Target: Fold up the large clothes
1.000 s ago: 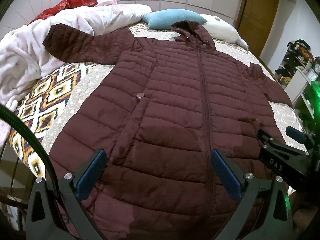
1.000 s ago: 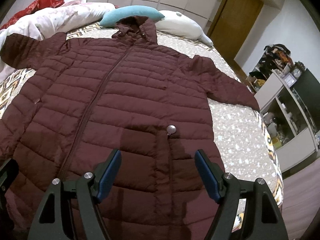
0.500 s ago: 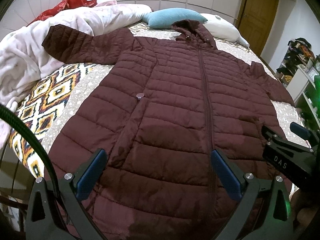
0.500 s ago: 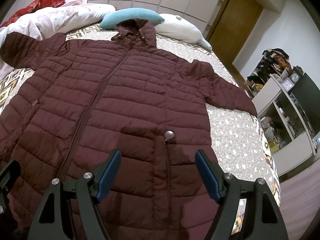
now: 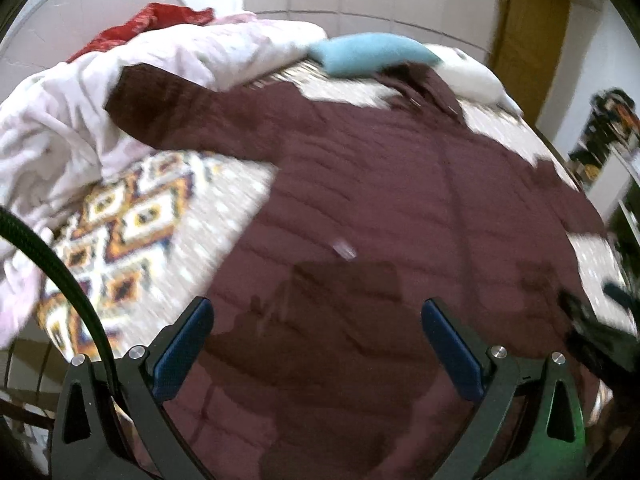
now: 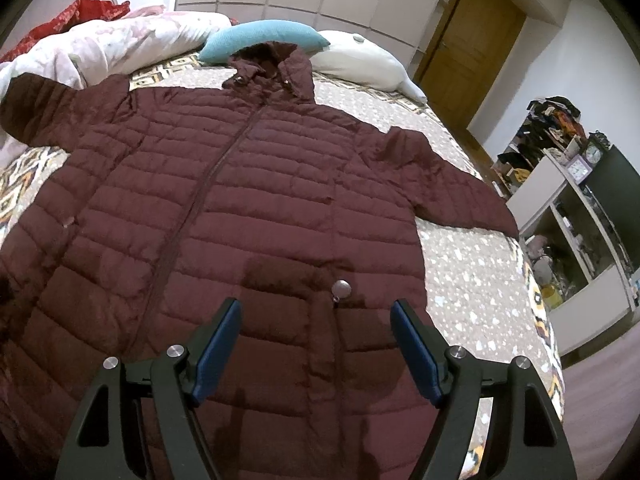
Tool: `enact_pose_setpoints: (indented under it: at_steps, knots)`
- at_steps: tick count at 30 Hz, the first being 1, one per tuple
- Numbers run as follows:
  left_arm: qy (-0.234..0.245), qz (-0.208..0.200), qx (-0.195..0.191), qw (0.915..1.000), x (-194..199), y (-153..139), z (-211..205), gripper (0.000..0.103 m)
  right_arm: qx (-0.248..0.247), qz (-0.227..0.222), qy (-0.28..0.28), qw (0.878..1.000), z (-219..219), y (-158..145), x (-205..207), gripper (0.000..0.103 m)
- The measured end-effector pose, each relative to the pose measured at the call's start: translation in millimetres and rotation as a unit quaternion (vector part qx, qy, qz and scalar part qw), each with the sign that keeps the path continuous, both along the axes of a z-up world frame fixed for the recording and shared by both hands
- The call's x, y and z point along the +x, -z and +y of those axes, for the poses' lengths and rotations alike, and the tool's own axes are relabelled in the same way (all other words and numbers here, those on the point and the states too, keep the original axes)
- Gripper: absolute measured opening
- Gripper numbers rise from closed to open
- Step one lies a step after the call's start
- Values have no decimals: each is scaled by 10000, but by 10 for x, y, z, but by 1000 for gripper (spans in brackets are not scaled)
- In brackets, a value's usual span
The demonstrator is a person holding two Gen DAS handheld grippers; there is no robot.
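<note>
A maroon quilted coat (image 6: 256, 200) is seen spread flat, front up, across the bed (image 6: 472, 280), filling the centre of both views. Its puffy panels are stitched in horizontal rows, with a zip running down the middle and a round metal snap (image 6: 343, 288) at the lower centre of the right wrist view. The hood (image 6: 272, 64) is laid against a teal pillow (image 6: 260, 38) and a white pillow (image 6: 360, 60) in the upper frame. The left hand-held gripper (image 5: 320, 344) is held wide open above the hem, nothing gripped; this view is blurred. The right hand-held gripper (image 6: 316, 344) is likewise spread wide and empty, blue pads (image 6: 218, 342) showing. A rumpled pale duvet (image 5: 80, 120) is heaped at upper left. An open shelf unit (image 6: 580, 232), its compartments cluttered with small items too small to name, is seen at the right edge.
</note>
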State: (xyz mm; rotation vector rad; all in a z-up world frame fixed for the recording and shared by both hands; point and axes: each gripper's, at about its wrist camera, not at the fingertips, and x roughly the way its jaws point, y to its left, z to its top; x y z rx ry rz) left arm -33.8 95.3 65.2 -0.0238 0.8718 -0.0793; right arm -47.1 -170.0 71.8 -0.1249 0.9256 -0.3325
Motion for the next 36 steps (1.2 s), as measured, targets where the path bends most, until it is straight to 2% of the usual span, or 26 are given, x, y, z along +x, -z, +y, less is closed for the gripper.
enact_pose_setpoints:
  at_steps: [4,8,12,16,17,20,26,27,28,29,30,31,33,36]
  knots:
    - [-548,-195,-113,9982,655,-145,693,103,202,28,8,9998,-66,41,73,80]
    - [-1167,-398,-265,9920,1345,-172,1391,103,382,107,110,9992,-174,130,173,80]
    - [-1899,-376,-590,9793,2076,-92,2143,103,558,136,211,9981,-258,205,256,80]
    - [-2681,-511,-599,9602,2535,-5,2745,103,532,148,248,9982,-281,257,332,80]
    - [-2751,-529,-602,9581,2602,14,2831,103,523,158,259,9982,-285,273,353,80]
    - [-2724,-544,-556,9590,2819,67,2999,103,568,209,289,9978,-307,323,401,80]
    - [-2366,-691,-24,9691,3078,66,2908,102,641,437,416,9961,-397,485,469,80]
    - [-2326,-709,58,9700,3091,61,2877,94,690,460,439,9956,-418,507,470,80]
    - [-2289,-667,131,9711,3116,64,2855,74,715,464,452,9953,-431,515,467,80]
    - [-2255,-563,191,9724,3137,77,2834,62,744,464,468,9951,-443,520,467,80]
    - [-2284,-412,306,9722,3174,87,2827,43,753,458,476,9950,-453,521,466,80]
    - [-2357,-330,468,9701,3189,86,2834,30,746,450,483,9950,-457,516,466,80]
    - [-2389,-307,372,9698,3152,55,2892,20,738,425,490,9952,-463,502,458,80]
    - [-2492,-264,-92,9680,3025,-36,3001,17,806,400,489,9947,-480,492,437,80]
